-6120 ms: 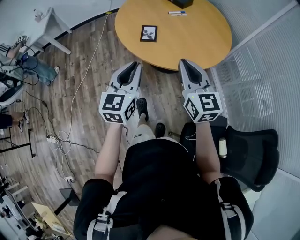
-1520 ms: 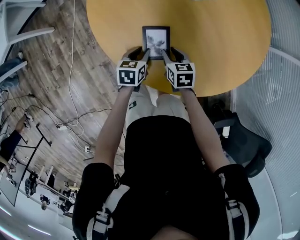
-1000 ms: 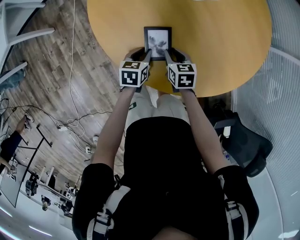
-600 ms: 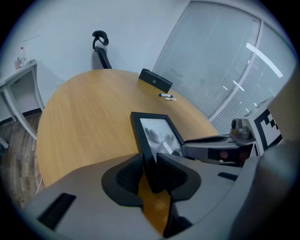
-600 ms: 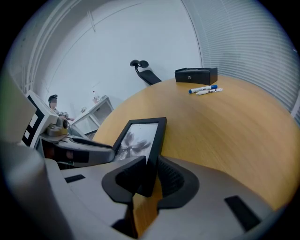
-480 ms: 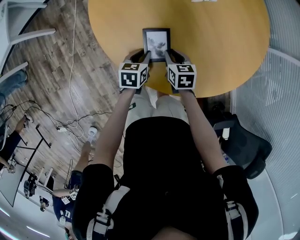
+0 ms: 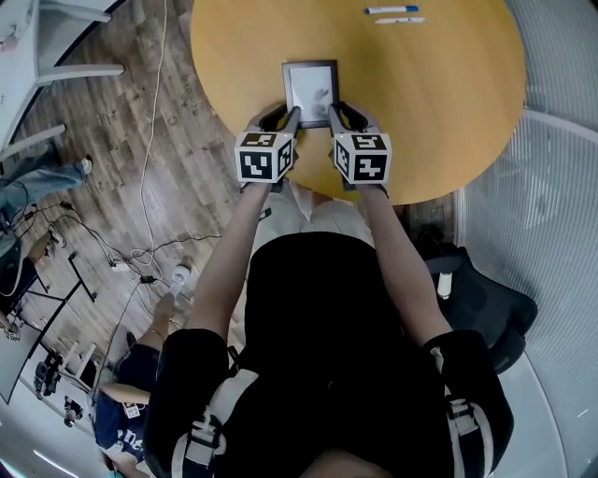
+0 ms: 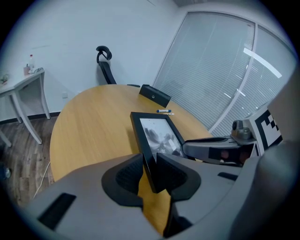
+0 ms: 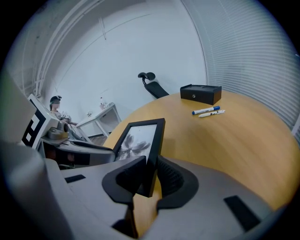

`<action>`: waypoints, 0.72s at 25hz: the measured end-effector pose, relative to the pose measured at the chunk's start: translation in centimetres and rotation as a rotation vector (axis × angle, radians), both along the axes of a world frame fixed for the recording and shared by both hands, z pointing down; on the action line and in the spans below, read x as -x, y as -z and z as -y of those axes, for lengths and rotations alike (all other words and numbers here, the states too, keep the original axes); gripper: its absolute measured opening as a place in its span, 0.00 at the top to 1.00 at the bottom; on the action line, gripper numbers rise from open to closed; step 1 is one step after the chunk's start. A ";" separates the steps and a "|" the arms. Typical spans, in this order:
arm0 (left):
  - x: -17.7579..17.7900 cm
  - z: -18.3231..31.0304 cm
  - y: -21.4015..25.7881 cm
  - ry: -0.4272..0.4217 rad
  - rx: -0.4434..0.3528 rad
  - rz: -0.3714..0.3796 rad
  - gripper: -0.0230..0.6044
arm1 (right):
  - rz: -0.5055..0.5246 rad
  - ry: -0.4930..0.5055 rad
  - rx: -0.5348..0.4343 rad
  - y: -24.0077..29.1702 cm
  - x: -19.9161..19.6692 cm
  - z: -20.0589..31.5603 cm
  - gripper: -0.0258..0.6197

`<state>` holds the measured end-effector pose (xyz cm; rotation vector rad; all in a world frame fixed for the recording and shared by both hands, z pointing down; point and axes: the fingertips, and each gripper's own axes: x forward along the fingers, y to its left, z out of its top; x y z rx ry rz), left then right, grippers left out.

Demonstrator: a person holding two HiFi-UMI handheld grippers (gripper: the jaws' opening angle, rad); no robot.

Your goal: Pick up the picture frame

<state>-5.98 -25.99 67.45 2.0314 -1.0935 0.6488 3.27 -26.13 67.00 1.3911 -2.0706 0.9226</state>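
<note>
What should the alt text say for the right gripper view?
The right hand-held gripper, jaws having just closed further, clamps one edge of a black picture frame tilted up from a wooden table. Two markers and a black box lie beyond.

One picture frame, two grippers, two markers, one box, one table

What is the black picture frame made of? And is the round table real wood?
The picture frame looks like black painted wood or plastic, matte; no grain shows, so I can't tell which. Its front seems glazed: pale glare lies over the print. The table looks like wood or wood-look laminate: smooth, honey-coloured, softly shiny.
</note>
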 end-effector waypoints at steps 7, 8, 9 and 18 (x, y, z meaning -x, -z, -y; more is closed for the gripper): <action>0.5 0.9 5.2 0.031 -0.102 0.005 0.80 | 0.016 0.021 -0.104 5.2 0.5 1.1 0.82; 0.5 1.1 6.0 0.034 -0.117 0.005 0.80 | 0.017 0.024 -0.120 6.0 0.5 1.2 0.82; 0.5 1.2 6.8 0.036 -0.133 0.006 0.80 | 0.018 0.026 -0.136 6.8 0.5 1.4 0.82; 0.3 1.9 13.5 0.046 -0.282 0.009 0.80 | 0.022 0.041 -0.281 13.4 0.3 2.1 0.82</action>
